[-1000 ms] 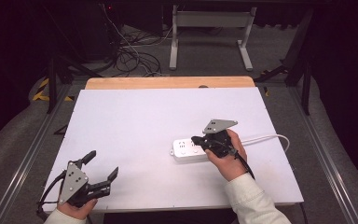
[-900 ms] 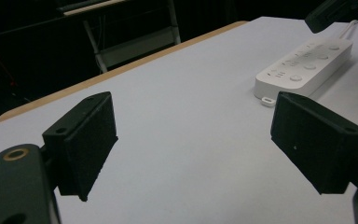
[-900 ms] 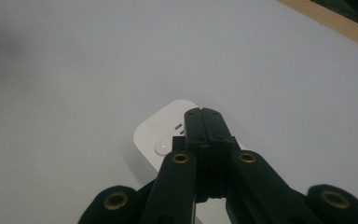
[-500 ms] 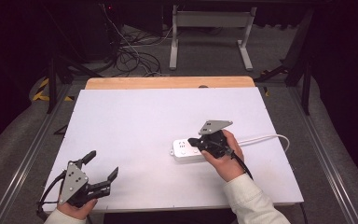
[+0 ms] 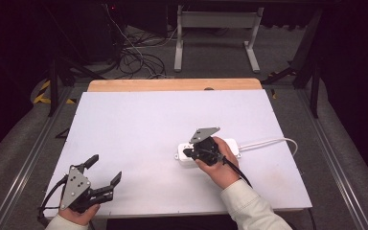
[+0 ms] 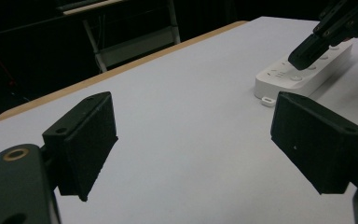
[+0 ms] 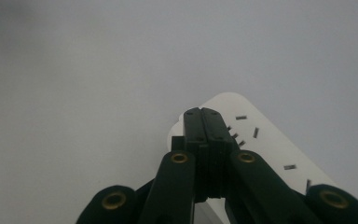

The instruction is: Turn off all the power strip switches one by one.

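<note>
A white power strip (image 5: 231, 144) lies flat on the white table (image 5: 139, 129), right of centre, and its white cord (image 5: 273, 141) runs off to the right. My right gripper (image 5: 188, 153) is shut with nothing between its jaws, and its tip is over the strip's left end. In the right gripper view the shut jaws (image 7: 202, 115) point down at the strip (image 7: 270, 144), near its slots. I cannot tell whether they touch it. My left gripper (image 5: 105, 168) stands open near the front left corner. Between its wide jaws (image 6: 193, 121) I see bare table, with the strip (image 6: 284, 80) and the right gripper (image 6: 307, 46) farther off.
The table's far edge is a wooden strip (image 5: 172, 85). Beyond it on the floor are a metal stand (image 5: 215, 38) and a tangle of cables (image 5: 139, 57). Metal rails (image 5: 28, 158) run along both sides of the table.
My right gripper has moved left and down along the power strip to its left end, still shut. The left gripper has kept still.
</note>
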`<control>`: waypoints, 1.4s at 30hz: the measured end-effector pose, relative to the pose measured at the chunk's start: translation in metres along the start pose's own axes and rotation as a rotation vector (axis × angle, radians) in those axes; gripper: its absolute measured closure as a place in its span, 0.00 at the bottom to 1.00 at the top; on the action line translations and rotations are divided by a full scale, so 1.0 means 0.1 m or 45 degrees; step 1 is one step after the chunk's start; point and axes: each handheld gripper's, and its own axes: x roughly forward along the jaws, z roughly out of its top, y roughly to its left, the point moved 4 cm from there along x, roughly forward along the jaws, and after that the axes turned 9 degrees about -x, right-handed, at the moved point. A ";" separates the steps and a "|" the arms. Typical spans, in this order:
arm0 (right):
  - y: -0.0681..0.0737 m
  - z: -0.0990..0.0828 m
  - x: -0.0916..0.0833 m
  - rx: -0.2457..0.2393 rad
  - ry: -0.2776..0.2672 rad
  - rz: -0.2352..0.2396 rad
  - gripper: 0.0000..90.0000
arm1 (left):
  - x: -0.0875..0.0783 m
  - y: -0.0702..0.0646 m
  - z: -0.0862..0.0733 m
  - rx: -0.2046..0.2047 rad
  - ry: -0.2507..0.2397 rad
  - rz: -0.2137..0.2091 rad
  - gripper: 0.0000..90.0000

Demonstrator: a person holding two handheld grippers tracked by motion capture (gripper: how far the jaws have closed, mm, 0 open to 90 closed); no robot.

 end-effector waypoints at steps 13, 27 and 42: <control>-0.03 -0.04 0.08 0.018 0.070 -0.025 1.00 | 0.00 0.00 0.00 0.000 -0.001 0.000 0.16; -0.02 -0.06 0.10 0.029 0.086 -0.036 1.00 | 0.00 0.00 0.00 0.001 0.002 -0.002 0.16; -0.01 -0.06 0.11 0.037 0.093 -0.036 1.00 | -0.01 -0.01 0.00 0.000 0.004 -0.002 0.16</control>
